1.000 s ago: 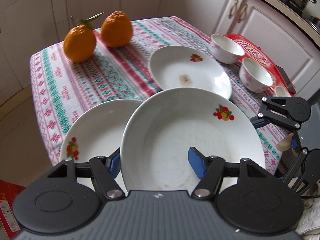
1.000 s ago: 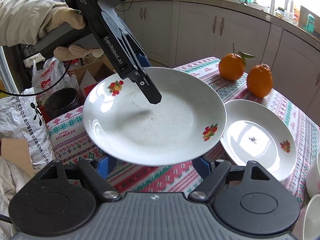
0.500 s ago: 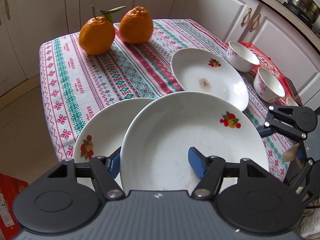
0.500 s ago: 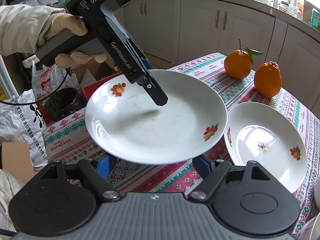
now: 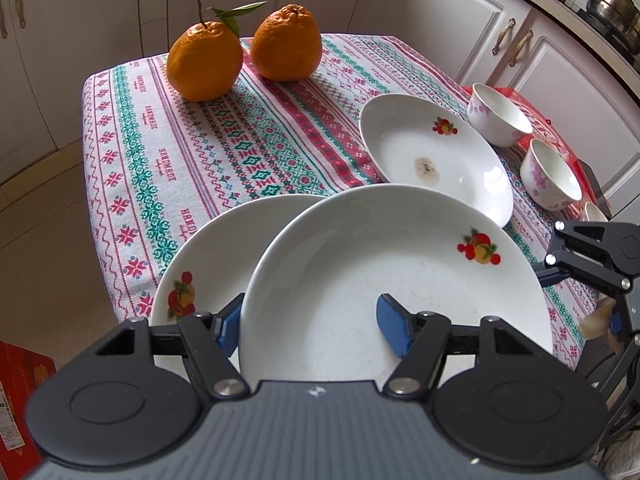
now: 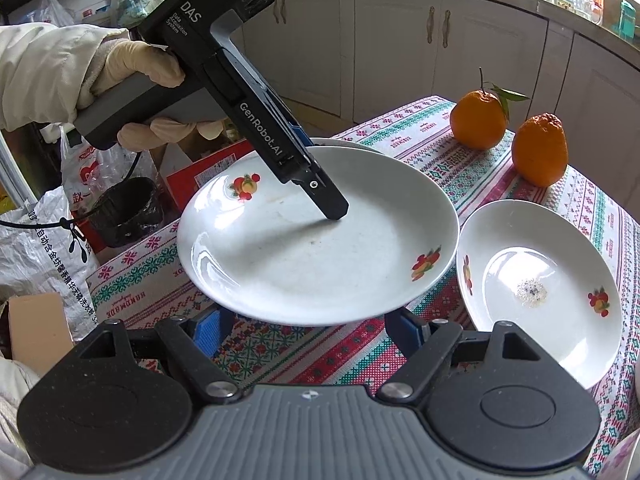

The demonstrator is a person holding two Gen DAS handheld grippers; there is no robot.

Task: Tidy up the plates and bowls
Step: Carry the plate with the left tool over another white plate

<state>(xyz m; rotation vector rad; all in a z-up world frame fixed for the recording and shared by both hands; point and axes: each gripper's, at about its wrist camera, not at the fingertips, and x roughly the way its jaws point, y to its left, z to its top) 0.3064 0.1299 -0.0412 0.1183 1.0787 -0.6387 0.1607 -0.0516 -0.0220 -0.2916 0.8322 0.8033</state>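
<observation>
- I hold the white glazed ceramic plate with fruit decals (image 5: 384, 280) in my left gripper (image 5: 312, 326); its jaws are clamped on the near rim, one blue pad under the rim and one on the inner face; the plate hangs above the near edge of the table (image 5: 240, 152), overlapping a second white fruit-decal plate (image 5: 216, 252) lying on the patterned cloth.
- My right gripper (image 6: 308, 330) hovers just below the held plate's far rim; its jaws stand apart on nothing.
- I judge the plate stiff, fairly heavy, slick with glaze and breakable; held by one rim it levers hard on the pads, so a deep bite across the rim is the place to hold, and it should be set down gently.
- A third white plate with a brown stain (image 5: 432, 160) lies further off, beside two white bowls with pink flowers (image 5: 500, 120).
- Compared with a second ago, the held plate sits closer over the lower plate; two oranges (image 5: 204, 64) loom nearer; the grip is unchanged.
</observation>
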